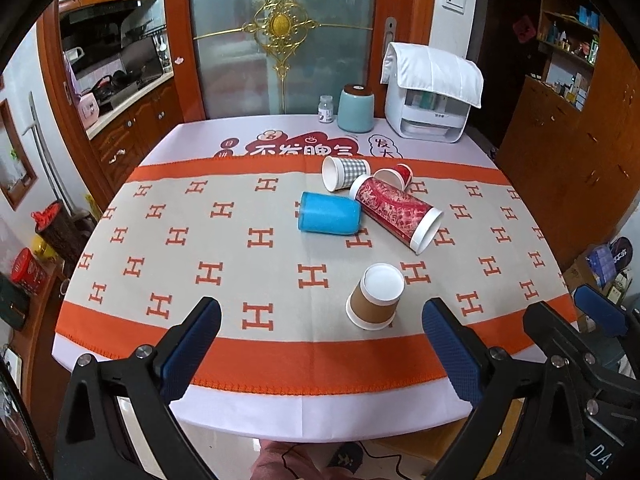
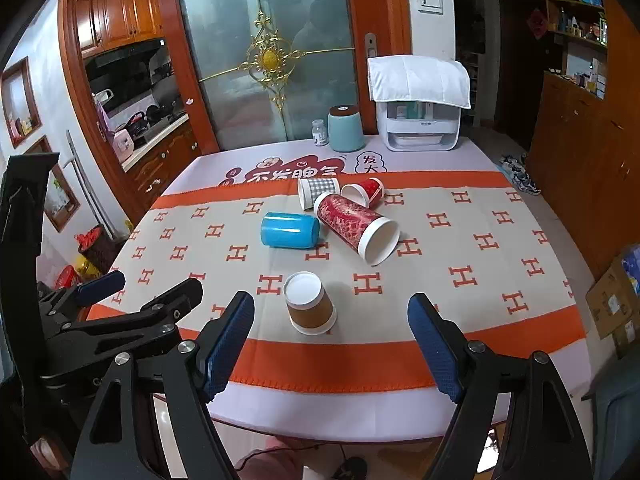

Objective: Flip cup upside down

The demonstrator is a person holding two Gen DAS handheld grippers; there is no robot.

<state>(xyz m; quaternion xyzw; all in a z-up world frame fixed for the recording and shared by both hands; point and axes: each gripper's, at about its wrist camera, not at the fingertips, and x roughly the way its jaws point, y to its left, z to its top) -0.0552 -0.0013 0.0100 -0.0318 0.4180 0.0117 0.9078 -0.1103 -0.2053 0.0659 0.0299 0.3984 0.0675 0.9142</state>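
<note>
A brown paper cup (image 1: 375,297) (image 2: 310,304) stands upside down near the table's front edge, white base up and wide rim on the cloth. Behind it several cups lie on their sides: a blue cup (image 1: 328,213) (image 2: 289,230), a tall red patterned cup (image 1: 396,211) (image 2: 354,222), a grey checked cup (image 1: 345,173) (image 2: 317,192) and a small red cup (image 1: 397,176) (image 2: 366,192). My left gripper (image 1: 324,322) hangs open in front of the table edge, nothing between its fingers. My right gripper (image 2: 329,302) is open too, held short of the brown cup.
The table (image 1: 280,404) carries an orange and beige cloth with H marks. At the back stand a teal canister (image 1: 356,107), a small white jar (image 1: 326,109) and a white appliance (image 1: 430,92) under a towel. Cabinets flank the table; cardboard boxes (image 2: 612,304) sit right.
</note>
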